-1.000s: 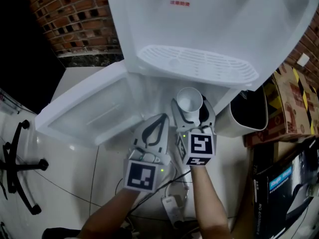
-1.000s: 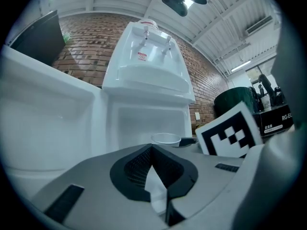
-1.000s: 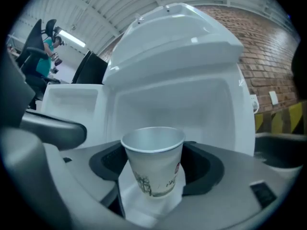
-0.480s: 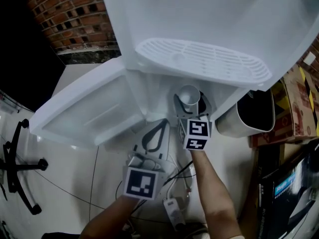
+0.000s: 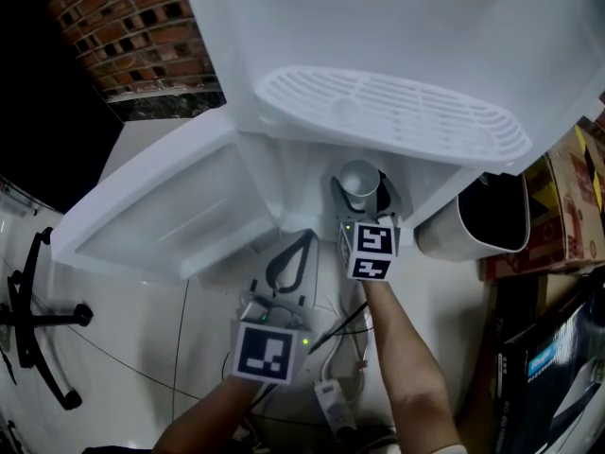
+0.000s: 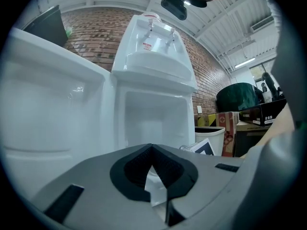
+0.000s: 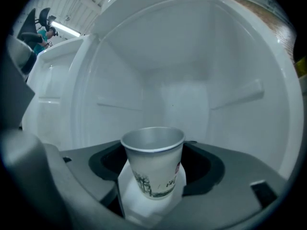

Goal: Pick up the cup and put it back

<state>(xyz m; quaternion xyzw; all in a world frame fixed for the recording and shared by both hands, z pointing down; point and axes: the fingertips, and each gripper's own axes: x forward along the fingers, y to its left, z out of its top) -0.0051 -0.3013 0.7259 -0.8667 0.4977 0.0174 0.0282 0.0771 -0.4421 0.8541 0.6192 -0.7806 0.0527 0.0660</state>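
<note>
Door swung open, left of the dispenser cabinet. Your left gripper hangs just outside the cabinet mouth, jaws pressed together on nothing. Your right gripper reaches into the cabinet, clamped round the paper cup. The cup is upright, inside the cabinet. Risks as judged:
- Releasing before the base meets the cabinet floor would topple it.
- Squeezing harder would buckle the thin wall.
- Pulling out crooked could clip the rim.
</note>
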